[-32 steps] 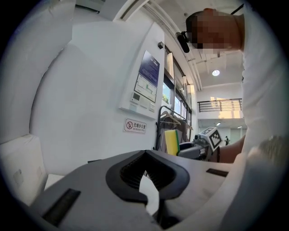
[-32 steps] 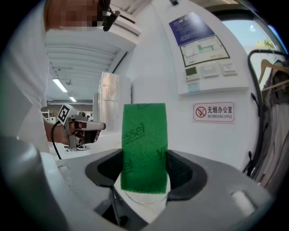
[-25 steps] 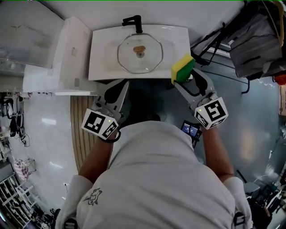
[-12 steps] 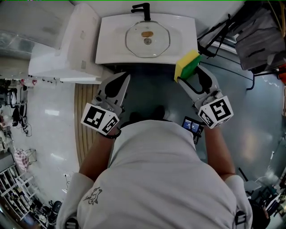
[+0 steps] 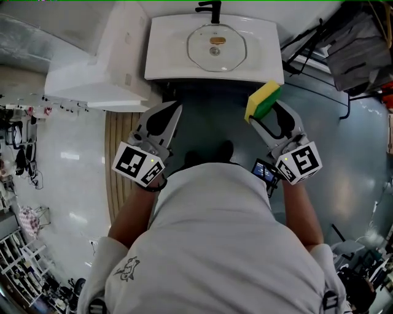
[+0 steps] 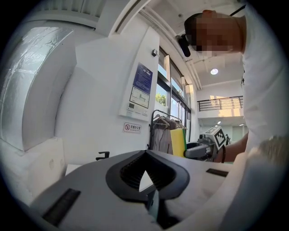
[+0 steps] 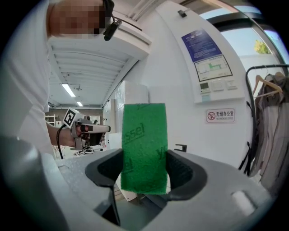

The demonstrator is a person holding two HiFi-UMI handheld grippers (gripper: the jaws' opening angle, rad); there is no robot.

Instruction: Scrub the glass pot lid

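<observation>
The glass pot lid (image 5: 216,49) lies flat in the white sink (image 5: 166,58) at the top of the head view, a brown knob at its middle. My right gripper (image 5: 265,109) is shut on a yellow and green sponge (image 5: 263,100), held in front of the sink and to its right; the green face (image 7: 143,146) fills the gap between the jaws in the right gripper view. My left gripper (image 5: 174,108) is shut with nothing in it, held below the sink's front left corner. Both grippers are well short of the lid.
A black tap (image 5: 210,8) stands behind the sink. A white counter and cabinet (image 5: 98,73) run to the left. A wooden slatted mat (image 5: 113,165) lies on the floor at left. Dark equipment and a rack (image 5: 350,43) stand at right.
The sink and lid have slid up and to the right in the head view, and look smaller. Both grippers now sit farther back from the sink, the sponge still gripped.
</observation>
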